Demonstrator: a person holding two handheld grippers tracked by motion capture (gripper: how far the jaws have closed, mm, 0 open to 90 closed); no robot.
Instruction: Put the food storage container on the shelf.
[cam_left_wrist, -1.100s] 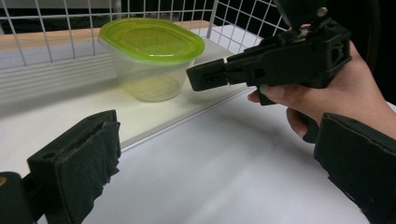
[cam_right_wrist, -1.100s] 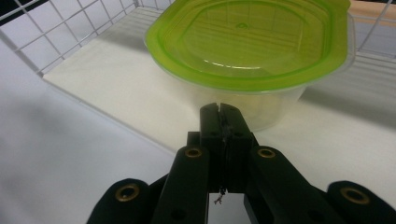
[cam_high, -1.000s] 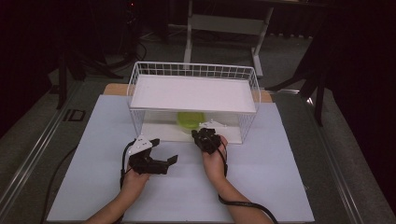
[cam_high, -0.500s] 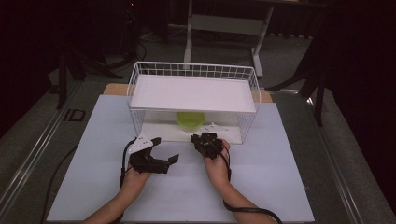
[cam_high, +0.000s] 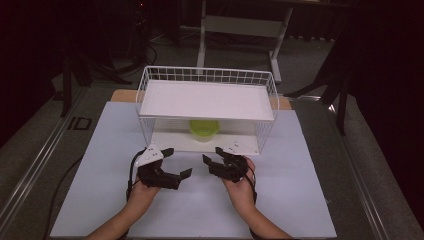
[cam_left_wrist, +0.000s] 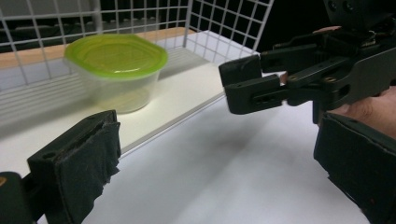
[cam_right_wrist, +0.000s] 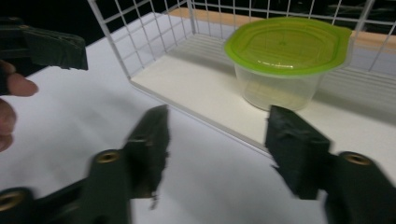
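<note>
Nearest us, two forearms come in from the bottom edge onto the white tabletop (cam_high: 300, 170), palms turned in toward each other. We see the left hand (cam_high: 142, 192) gripping the left tool (cam_high: 178, 162), which lies about level and is angled to the right and a bit far; its grey three-cornered plate faces up. Its jaws stand wide apart w/ nothing between them. In the left tool's own view one padded jaw sits low at the left, the other low at the right.

Just right of it, the right hand (cam_high: 240, 187) holds the right tool (cam_high: 212, 155), pointing far and slightly left, twd the rack. Its jaws have just been opening and now stand spread, nothing between them; the right tool's own view shows bare tabletop in the gap. The two tools are near each other but apart.

Farther out sits the white wire rack (cam_high: 145, 125), open on the near side, w/ a flat shelf on top. On its lower floor, approx. centre, stands the clear tub (cam_high: 203, 131) w/ its green lid (cam_right_wrist: 287, 44) on. It's upright, lid up, so the axis runs vertical; seen from above it's roundish, no clear long side. The tub is well clear of both tools, a bit far-left of the right tool.
</note>
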